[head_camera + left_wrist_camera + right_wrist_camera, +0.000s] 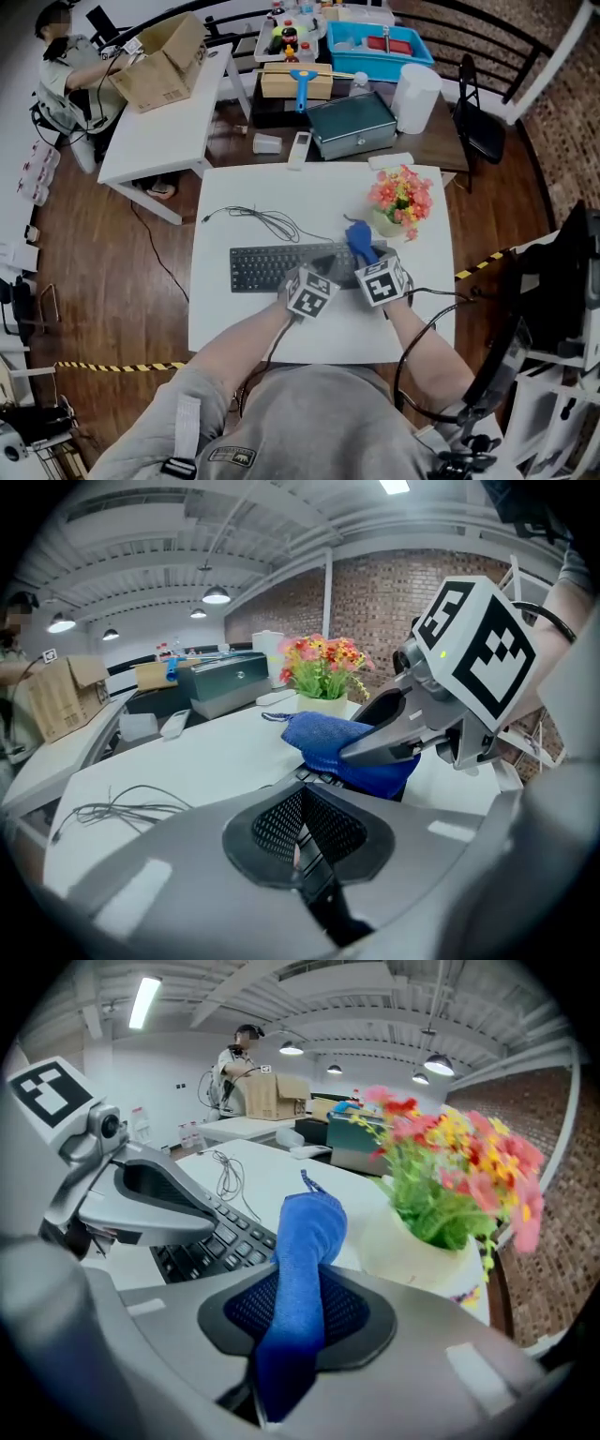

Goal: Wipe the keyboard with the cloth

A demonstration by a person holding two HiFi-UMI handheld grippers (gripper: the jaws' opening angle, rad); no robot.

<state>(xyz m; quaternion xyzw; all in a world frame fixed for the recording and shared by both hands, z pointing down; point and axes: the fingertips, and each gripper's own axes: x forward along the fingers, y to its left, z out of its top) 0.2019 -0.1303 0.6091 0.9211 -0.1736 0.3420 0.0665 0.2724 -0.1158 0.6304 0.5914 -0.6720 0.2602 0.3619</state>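
Cloth [305, 1241] clamped in right gripper [367, 260], resting at right end of keyboard [267, 267], frame centre. Left gripper [305, 841] beside it, jaws together, empty.

A white counter [234, 323] stands on a wood floor [103, 281]. Behind it are a brick wall [375, 602], a black chair [476, 127] and hanging lamps [216, 595].

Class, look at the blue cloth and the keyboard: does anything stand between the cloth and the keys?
Nothing lies between them: the cloth, clamped in the right hand-held gripper, is at the right end of the keyboard. Only the shut left hand-held gripper is over keys further left, in the likely wiping path.
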